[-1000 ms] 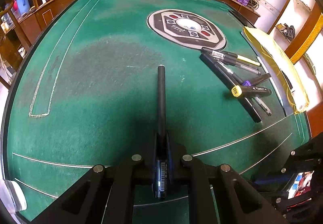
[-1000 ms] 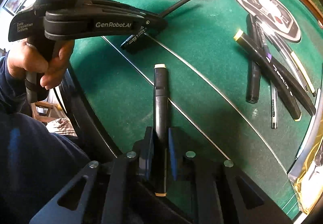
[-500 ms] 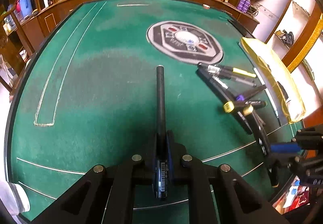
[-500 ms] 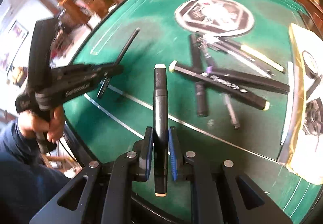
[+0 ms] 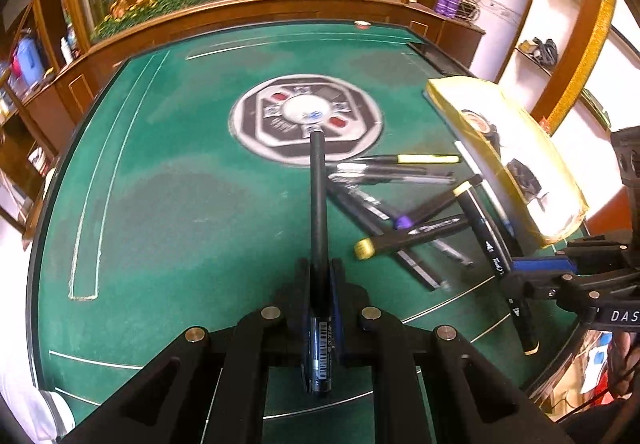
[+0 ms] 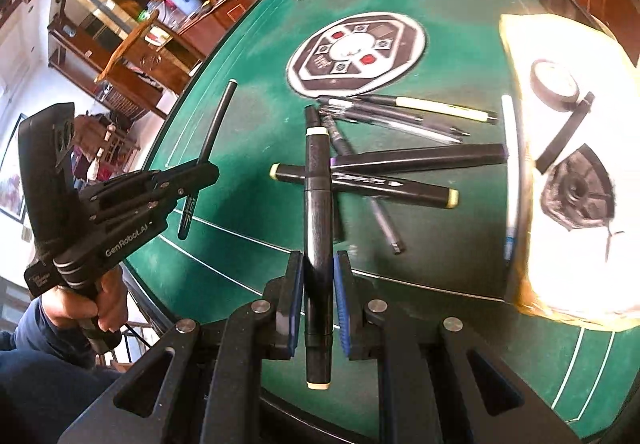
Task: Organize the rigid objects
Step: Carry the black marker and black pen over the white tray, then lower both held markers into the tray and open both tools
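My left gripper (image 5: pixel 320 272) is shut on a slim black pen (image 5: pixel 318 204) that points out over the green table. My right gripper (image 6: pixel 318 272) is shut on a thick black marker (image 6: pixel 318 212) with cream end caps, held above a loose pile of pens and markers (image 6: pixel 400 164). That pile (image 5: pixel 400 212) lies on the felt right of the slim pen in the left wrist view. There the right gripper (image 5: pixel 516 276) shows at the right edge with its marker (image 5: pixel 494 244). In the right wrist view the left gripper (image 6: pixel 208 174) hangs at the left with its pen (image 6: pixel 218 124).
The green felt table (image 5: pixel 180 184) has an octagonal emblem (image 5: pixel 306 120) at its middle and a wooden rim. A yellow-edged white packet (image 6: pixel 568 164) lies right of the pile. A hand (image 6: pixel 100 304) grips the left tool's handle. Shelves and furniture surround the table.
Both grippers have risen and shifted, each keeping its pen. The right gripper rolled and swung over the pile, which now lies under its marker. The right gripper has come closer in the left view.
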`<state>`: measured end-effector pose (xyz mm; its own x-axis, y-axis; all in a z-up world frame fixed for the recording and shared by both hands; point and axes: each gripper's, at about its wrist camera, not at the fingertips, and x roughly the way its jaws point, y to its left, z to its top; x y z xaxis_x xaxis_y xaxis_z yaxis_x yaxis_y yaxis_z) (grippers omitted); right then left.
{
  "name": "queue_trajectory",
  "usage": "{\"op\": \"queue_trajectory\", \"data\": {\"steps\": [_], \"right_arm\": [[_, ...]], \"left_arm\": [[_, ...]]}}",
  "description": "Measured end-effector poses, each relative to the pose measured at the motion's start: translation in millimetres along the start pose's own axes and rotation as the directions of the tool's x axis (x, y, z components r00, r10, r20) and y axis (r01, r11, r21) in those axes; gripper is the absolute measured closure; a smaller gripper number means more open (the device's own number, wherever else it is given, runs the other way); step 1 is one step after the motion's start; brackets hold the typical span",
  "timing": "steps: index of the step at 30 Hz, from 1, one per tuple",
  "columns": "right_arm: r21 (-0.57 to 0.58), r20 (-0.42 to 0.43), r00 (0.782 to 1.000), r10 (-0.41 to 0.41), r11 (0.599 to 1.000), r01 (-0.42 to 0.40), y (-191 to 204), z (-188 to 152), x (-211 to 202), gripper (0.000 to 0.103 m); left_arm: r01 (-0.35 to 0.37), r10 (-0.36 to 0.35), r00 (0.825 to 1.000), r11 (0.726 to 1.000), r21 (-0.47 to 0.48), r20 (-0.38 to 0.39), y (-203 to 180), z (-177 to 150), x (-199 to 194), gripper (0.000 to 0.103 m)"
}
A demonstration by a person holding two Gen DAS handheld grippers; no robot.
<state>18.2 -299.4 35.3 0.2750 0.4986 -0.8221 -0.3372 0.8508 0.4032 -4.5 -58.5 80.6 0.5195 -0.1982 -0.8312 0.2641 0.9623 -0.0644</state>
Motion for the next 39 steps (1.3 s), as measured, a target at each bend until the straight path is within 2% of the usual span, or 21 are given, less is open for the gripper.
{"op": "queue_trajectory", "data": {"steps": [15, 23, 31, 39], "right_arm": [[0.102, 0.076, 0.997, -0.012, 0.995, 0.004, -54, -13, -48, 0.089], [0.206, 0.149, 0.988, -0.037, 0.979, 0.005, -99, -13, -80, 0.089], [0.297, 0.16, 0.981, -0.114, 0.953, 0.062, -145, -10, -98, 0.089], [0.348, 0.13, 0.97, -0.207, 0.925, 0.151, -188, -3, -105, 0.088]], "left_arm": [[0.048, -0.05, 0.999, 0.995, 0.088, 0.013, -72, 26, 2, 0.095], [0.116, -0.116, 0.993, 0.983, 0.139, -0.009, -120, 48, 8, 0.095], [0.205, -0.194, 0.978, 0.961, 0.186, -0.075, -177, 70, 36, 0.095], [0.251, -0.223, 0.962, 0.949, 0.192, -0.157, -222, 78, 77, 0.095]]}}
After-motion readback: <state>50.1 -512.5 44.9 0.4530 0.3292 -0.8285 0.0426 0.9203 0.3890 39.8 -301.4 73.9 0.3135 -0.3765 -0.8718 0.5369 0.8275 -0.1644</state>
